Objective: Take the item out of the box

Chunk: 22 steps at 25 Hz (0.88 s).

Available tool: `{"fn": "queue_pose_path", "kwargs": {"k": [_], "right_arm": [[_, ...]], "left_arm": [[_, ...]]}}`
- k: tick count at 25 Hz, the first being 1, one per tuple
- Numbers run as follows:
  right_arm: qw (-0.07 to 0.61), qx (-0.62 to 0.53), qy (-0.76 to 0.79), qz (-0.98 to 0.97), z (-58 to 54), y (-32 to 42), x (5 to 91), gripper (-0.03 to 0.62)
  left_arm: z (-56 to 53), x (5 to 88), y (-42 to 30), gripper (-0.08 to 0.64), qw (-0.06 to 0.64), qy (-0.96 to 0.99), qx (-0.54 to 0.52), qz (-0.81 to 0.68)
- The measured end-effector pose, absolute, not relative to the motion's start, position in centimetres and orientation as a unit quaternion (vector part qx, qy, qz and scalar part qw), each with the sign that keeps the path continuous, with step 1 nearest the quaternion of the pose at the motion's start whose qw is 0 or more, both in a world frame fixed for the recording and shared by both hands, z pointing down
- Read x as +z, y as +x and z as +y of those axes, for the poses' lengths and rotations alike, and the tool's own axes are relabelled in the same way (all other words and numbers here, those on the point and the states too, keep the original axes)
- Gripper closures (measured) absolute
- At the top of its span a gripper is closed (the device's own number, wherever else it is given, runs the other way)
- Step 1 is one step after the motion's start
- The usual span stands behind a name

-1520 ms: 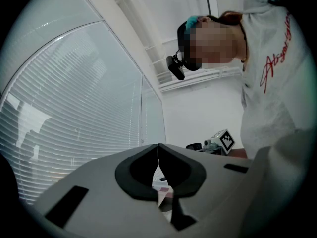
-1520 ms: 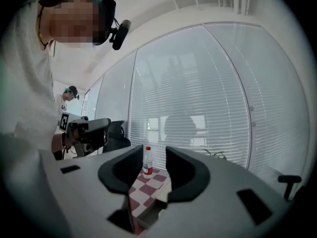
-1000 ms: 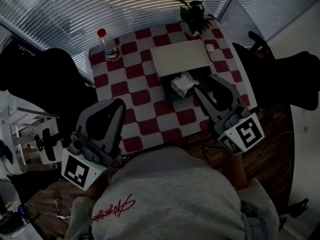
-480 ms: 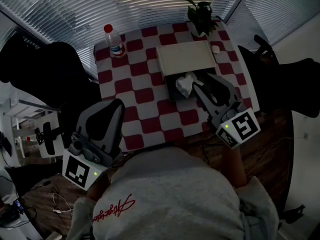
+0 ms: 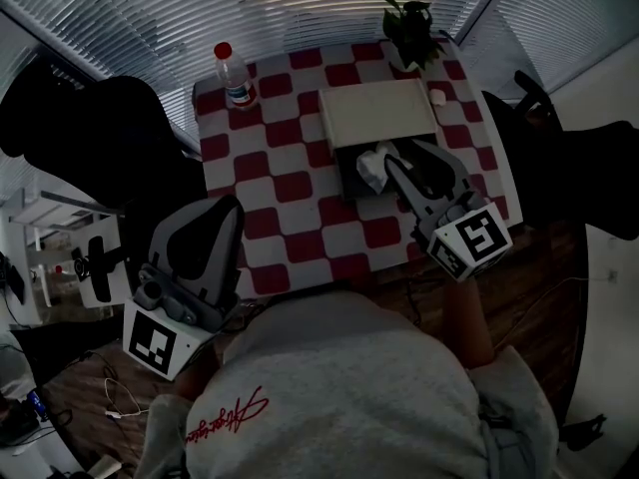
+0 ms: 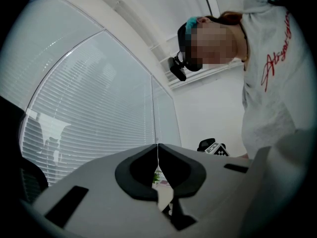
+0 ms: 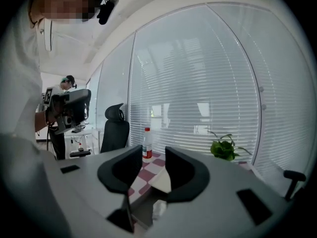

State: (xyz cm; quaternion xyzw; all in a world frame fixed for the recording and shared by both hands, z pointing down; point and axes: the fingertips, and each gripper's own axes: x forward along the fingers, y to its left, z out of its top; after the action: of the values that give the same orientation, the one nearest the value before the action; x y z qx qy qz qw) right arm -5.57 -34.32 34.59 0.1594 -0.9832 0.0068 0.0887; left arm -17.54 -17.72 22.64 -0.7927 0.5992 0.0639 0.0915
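head view looks down on a red-and-white checked tabletop (image 5: 290, 188). the box (image 5: 377, 113) sits toward its far right, with a pale lid over the far part and a dark open part facing us. the white crumpled item (image 5: 371, 166) lies in that opening, bunched up above the rim, which we judge leaves it easy to pinch from our side. our right gripper (image 5: 404, 158) reaches over the box's near edge with its jaws spread. the item is just ahead of and below them, and nothing is pinched. the right gripper view shows the gap roughly lined up on it. our left gripper (image 5: 228, 208) hangs by the near-left corner, jaws pressed together and empty, likely just kept out of the way. we see no clear long axis in the item: it is a lump whose bulk seems to rise out of the opening. a bottle (image 5: 232, 68) and a plant (image 5: 409, 23) stand at the far edge, well apart from the opening.
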Motion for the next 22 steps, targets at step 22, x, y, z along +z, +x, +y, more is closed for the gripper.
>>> {"fn": "queue_pose_path", "kwargs": {"k": [22], "right_arm": [[0.166, 0.016, 0.145, -0.975, -35.9, -6.4, 41.0, 0.434]], "left_arm": [[-17.2, 22.7, -17.8, 0.543, 0.088, -0.785, 0.060, 0.611]]}}
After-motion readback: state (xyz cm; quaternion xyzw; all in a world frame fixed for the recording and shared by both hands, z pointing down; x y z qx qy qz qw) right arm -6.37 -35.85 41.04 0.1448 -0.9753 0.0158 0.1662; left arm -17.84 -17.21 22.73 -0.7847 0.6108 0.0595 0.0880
